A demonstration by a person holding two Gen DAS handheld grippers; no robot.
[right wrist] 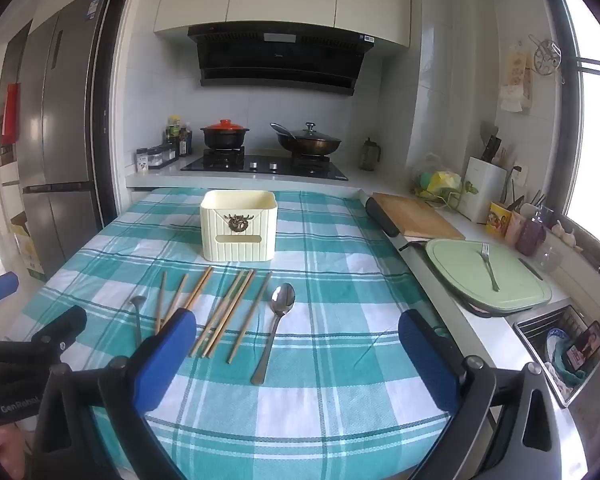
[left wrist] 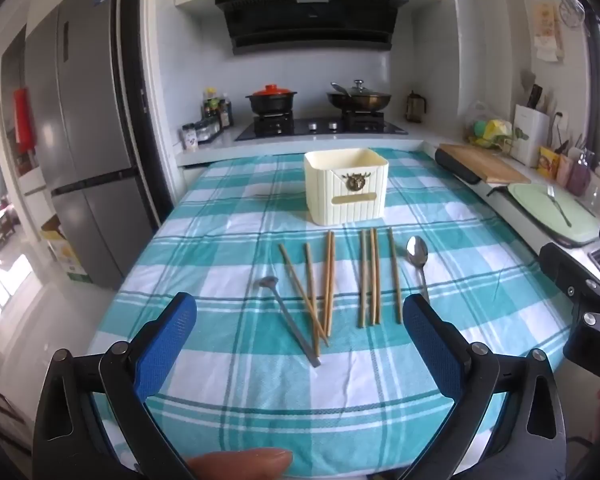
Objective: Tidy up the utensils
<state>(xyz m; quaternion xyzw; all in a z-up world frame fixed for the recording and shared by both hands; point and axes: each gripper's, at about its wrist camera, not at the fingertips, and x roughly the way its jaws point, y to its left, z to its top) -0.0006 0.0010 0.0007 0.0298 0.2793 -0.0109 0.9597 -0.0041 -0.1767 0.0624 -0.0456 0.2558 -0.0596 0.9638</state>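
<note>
Left gripper [left wrist: 300,336]: jaws wide apart, holding nothing.
Right gripper [right wrist: 298,344]: spread wide too, nothing held.
Utensils: chopsticks [left wrist: 370,276], big spoon [left wrist: 417,258], small spoon [left wrist: 286,320] all loose on the tablecloth [left wrist: 228,380].
Cream bin [left wrist: 346,186]: beyond them; contents unseen.
Progress: nothing sorted yet.

Bright window [right wrist: 596,128] daylight from the right, fisheye-bent edges

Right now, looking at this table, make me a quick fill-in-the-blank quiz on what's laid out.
1. The cream box stands on a checked ____ cloth.
2. The large spoon lies to the ____ of the chopsticks, seen from the right wrist.
3. Both claws, left and right, are ____.
4. A ____ rests on the green board.

Missing: teal-and-white; right; open; fork
</note>
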